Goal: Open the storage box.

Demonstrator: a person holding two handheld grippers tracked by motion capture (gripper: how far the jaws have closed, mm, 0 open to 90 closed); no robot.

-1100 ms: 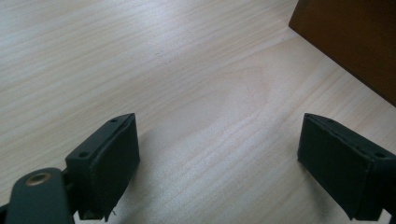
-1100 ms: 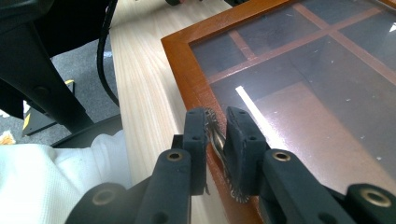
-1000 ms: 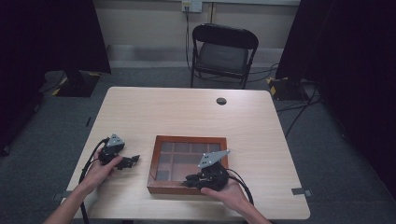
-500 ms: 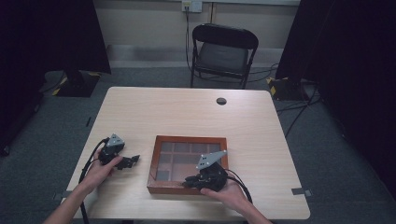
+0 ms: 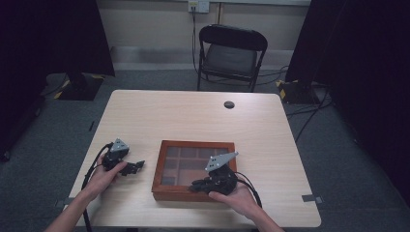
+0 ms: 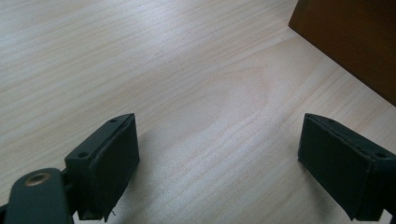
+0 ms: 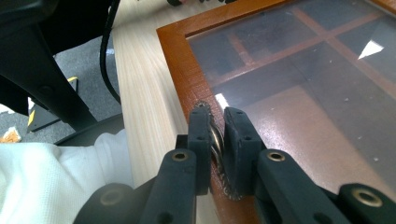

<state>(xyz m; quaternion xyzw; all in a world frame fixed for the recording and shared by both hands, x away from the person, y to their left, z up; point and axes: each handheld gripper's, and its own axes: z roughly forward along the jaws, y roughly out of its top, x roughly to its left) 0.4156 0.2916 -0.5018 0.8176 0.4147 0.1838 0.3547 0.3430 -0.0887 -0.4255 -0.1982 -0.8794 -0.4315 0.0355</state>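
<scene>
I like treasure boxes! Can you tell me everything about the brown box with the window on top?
The wooden box is flat and reddish-brown, with a dusty glass lid through which wooden dividers forming compartments show. It lies closed and flat on the table, near the person's edge. The right gripper has its jaws shut on a small metal clasp on the front frame. The left gripper rests beside it, jaws open, not touching it.

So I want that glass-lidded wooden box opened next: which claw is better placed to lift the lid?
The right claw: it is shut on the metal latch at the box front. The left claw is open over bare table.
</scene>
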